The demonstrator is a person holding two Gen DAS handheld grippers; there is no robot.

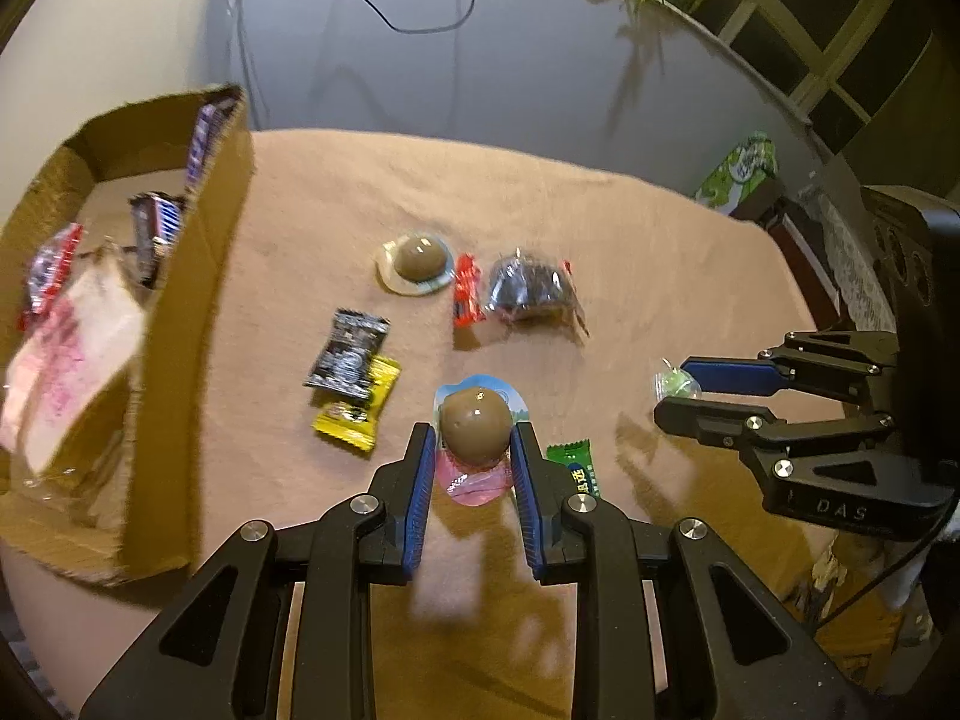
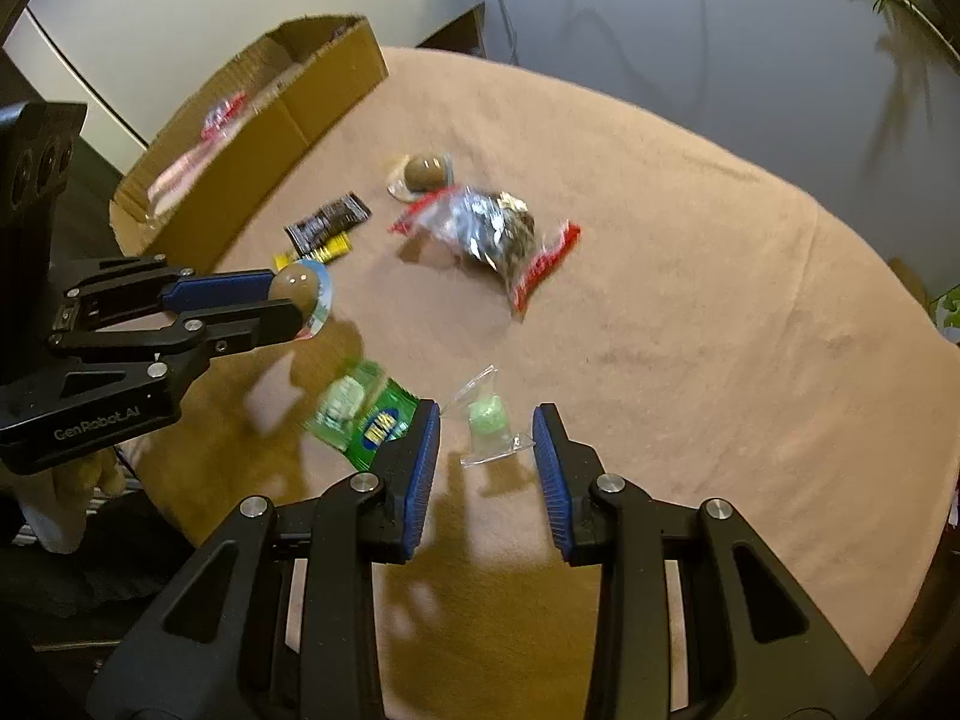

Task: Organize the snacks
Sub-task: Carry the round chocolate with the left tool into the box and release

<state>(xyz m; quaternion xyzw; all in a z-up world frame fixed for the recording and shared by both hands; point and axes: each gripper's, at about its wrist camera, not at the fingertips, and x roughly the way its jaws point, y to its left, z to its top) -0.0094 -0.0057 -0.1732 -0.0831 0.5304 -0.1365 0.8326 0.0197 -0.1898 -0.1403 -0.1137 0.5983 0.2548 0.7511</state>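
Left wrist view is aimed forward and down along the left gripper (image 1: 471,444), close above the tablecloth (image 1: 630,252), cardboard box (image 1: 198,300) at its left. Right wrist view is set likewise behind the right gripper (image 2: 487,438). Both views share the cloth, box and opposite gripper

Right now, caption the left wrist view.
Left tool grips a brown jelly cup near the snack box.

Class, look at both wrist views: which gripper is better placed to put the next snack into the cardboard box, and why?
Left. The left gripper already has its fingers shut on the chocolate egg, and the cardboard box sits on its side. The right gripper is open around the small green candy, farther from the box.
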